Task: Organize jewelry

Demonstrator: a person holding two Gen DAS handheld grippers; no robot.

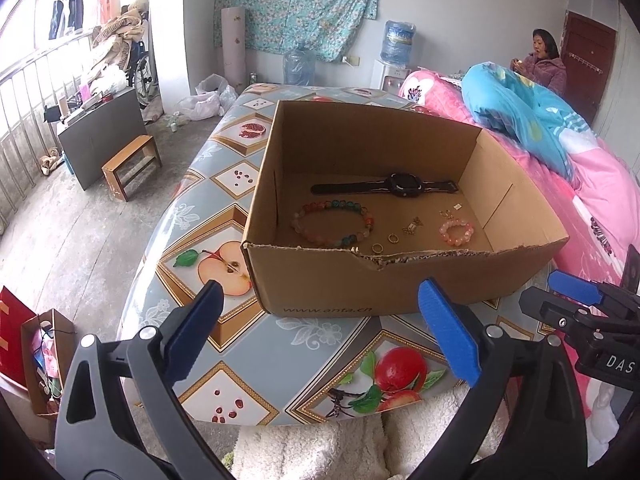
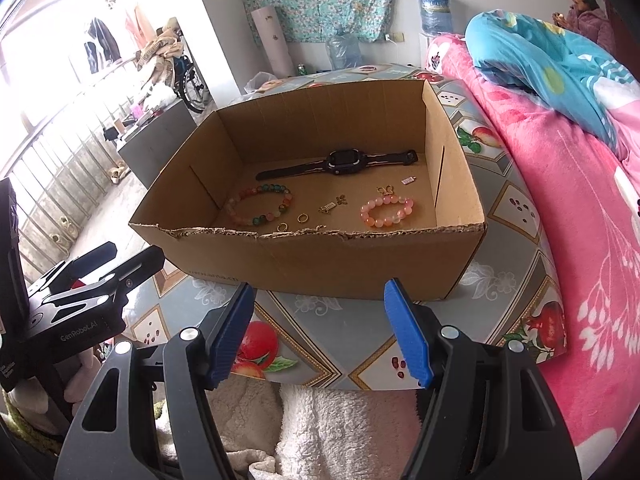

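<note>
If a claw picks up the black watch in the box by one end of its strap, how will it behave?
The black watch lies flat with both straps spread out, so it will probably droop rather than stay stiff. Its chunky case sits mid-strap, so that end likely swings low. The strap looks smooth and may slip between pads.

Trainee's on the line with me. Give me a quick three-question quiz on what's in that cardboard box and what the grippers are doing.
1. True or false: the black watch lies nearer the cardboard box's far wall than both bracelets.
2. Which bracelet is smaller: A multicoloured bracelet, B pink bracelet?
3. What do the left gripper and right gripper hold?

Key: 1 true. 2 B. 3 Nothing; both are open, short of the box.
</note>
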